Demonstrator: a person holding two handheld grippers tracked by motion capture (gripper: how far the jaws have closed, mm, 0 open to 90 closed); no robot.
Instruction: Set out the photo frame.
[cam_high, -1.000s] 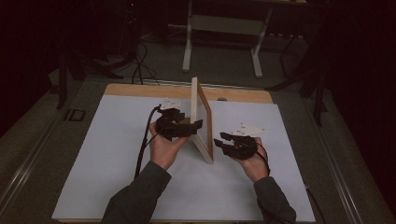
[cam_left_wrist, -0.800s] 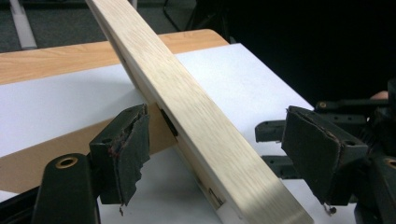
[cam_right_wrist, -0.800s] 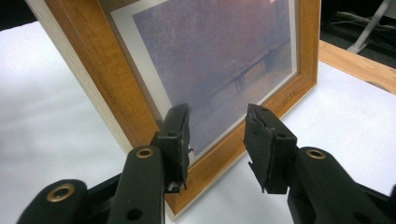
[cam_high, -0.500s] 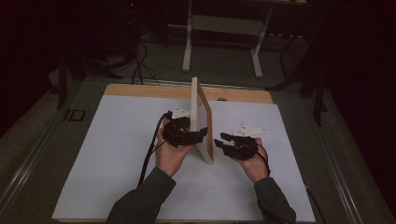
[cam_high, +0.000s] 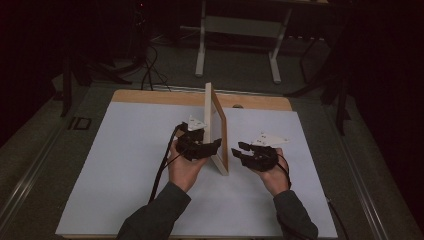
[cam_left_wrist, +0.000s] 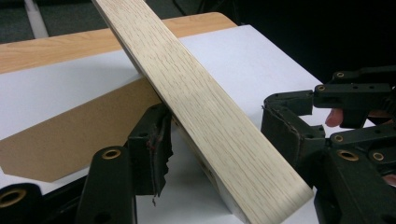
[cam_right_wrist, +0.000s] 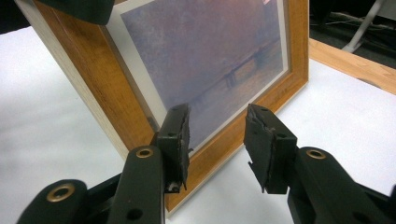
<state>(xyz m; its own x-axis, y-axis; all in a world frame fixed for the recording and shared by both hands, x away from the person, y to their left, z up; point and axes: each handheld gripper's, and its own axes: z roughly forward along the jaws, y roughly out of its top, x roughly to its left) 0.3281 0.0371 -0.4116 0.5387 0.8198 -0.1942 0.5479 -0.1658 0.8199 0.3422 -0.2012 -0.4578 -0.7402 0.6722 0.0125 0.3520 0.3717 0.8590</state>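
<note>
A wooden picture frame (cam_high: 218, 131) stands on edge near the middle of the white sheet (cam_high: 125, 150) that covers the table (cam_high: 150, 96), whose bare wood shows along the far rim. The left gripper (cam_high: 204, 147) straddles the frame's near pale edge; its jaws have just been closing, with the frame between them, one pad at the brown backing and the other apart from the wood, so nothing is clamped. The right gripper (cam_high: 244, 152) hovers just beside the frame's picture side, jaws parted and holding nothing (a hazy bluish print sits behind the glass). Beyond the table lie a dark floor, cables (cam_high: 150, 67) and a white stand (cam_high: 239, 30).
</note>
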